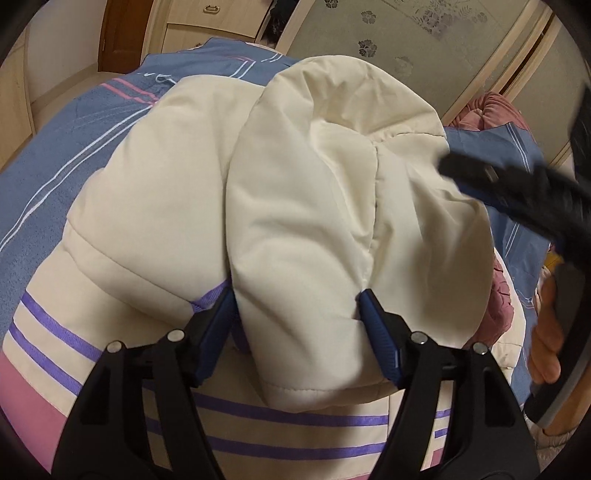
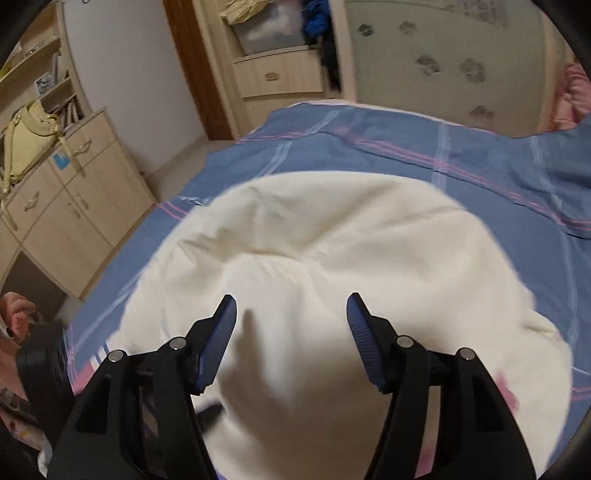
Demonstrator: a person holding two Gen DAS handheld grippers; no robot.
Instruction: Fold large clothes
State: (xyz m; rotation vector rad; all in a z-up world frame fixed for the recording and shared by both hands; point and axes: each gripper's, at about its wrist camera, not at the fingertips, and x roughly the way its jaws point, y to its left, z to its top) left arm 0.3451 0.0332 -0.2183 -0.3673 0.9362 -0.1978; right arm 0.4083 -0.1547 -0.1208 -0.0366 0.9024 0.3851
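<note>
The cream jacket (image 1: 295,206) is a padded, puffy garment with a smooth matte shell, stitched seams and a hem band carrying purple ribbon stripes above a pink strip. It lies on the bed, on a blue bedspread (image 1: 74,155) printed with thin white and pink lines. A thick rounded fold of the cream padding rises toward the left wrist camera.

The left gripper (image 1: 297,306) has black plastic arms with metal pivot pins and ribbed blue pads. Both pads press against the sides of this bulky fold, so the left gripper is clamped on the jacket.

The right gripper (image 2: 291,310) has the same construction. Its jaws stand apart above the cream fabric; no contact between the pads and the cloth is visible. In the left wrist view, this gripper appears blurred at the right edge.

Pale wood-grain cabinets (image 2: 77,206) stand beside the bed; a yellow bag (image 2: 29,140) rests on top. An open wardrobe shelf (image 2: 273,33) holds a translucent storage box. A frosted sliding door (image 2: 443,59) carries a floral pattern.
</note>
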